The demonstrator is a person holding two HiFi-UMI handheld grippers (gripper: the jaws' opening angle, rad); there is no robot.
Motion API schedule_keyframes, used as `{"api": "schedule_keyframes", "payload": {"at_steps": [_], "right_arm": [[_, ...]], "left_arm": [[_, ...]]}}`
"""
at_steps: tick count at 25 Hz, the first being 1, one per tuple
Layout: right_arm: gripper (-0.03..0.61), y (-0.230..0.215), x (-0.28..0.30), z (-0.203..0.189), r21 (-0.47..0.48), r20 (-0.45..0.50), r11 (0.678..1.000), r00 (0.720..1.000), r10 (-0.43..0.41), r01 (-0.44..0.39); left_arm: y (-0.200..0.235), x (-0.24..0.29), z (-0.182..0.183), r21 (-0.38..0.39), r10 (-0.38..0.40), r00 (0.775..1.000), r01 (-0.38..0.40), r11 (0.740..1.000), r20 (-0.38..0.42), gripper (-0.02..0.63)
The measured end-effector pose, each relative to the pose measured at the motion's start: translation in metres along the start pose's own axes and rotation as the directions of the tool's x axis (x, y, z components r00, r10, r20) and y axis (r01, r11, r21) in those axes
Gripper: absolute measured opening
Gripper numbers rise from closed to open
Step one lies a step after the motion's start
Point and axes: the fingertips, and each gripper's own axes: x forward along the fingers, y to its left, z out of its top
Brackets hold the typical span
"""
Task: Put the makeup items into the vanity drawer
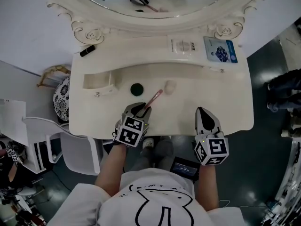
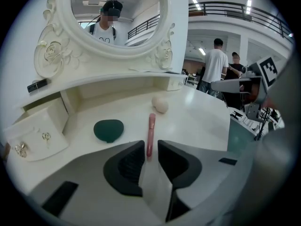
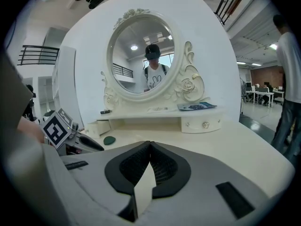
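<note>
A pink makeup stick [image 1: 154, 98] [image 2: 151, 131] lies on the cream vanity top [image 1: 225, 102], pointing away from me. Its near end sits between the jaws of my left gripper [image 1: 139, 108] [image 2: 149, 152]. The jaws stand slightly apart around it, with a thin gap showing on the right side. A dark green round compact [image 1: 137, 89] [image 2: 108, 129] lies just left of the stick. Beyond the stick's far end rests a beige sponge [image 1: 170, 85] [image 2: 160, 104]. The small left drawer [image 1: 99, 81] [image 2: 33, 131] stands pulled out. My right gripper [image 1: 205, 111] [image 3: 150, 147] hovers near the front right edge, shut and empty.
A black tube [image 1: 87, 51] [image 2: 37, 84] lies on the upper shelf at the left, a blue booklet [image 1: 220, 49] [image 3: 196, 106] at the right. The oval mirror [image 3: 141, 55] rises behind. The right drawer [image 3: 202, 124] is closed. A white chair [image 1: 70, 145] stands left of me. People stand in the background.
</note>
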Motion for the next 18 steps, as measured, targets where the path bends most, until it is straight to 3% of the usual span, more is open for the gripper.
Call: {"api": "schedule_keyframes", "payload": {"at_steps": [5, 18], "right_arm": [[0.017, -0.008, -0.001, 0.002, 0.005, 0.007, 1.000, 1.000, -0.012, 0.012], [0.017, 0.005, -0.007, 0.037, -0.025, 0.084, 1.000, 0.996, 0.003, -0.001]], "left_arm": [[0.003, 0.003, -0.001, 0.002, 0.013, 1.000, -0.013, 1.000, -0.020, 0.054], [0.007, -0.025, 0.024, -0.012, 0.024, 0.997, -0.023, 1.000, 0.077, 0.054]]}}
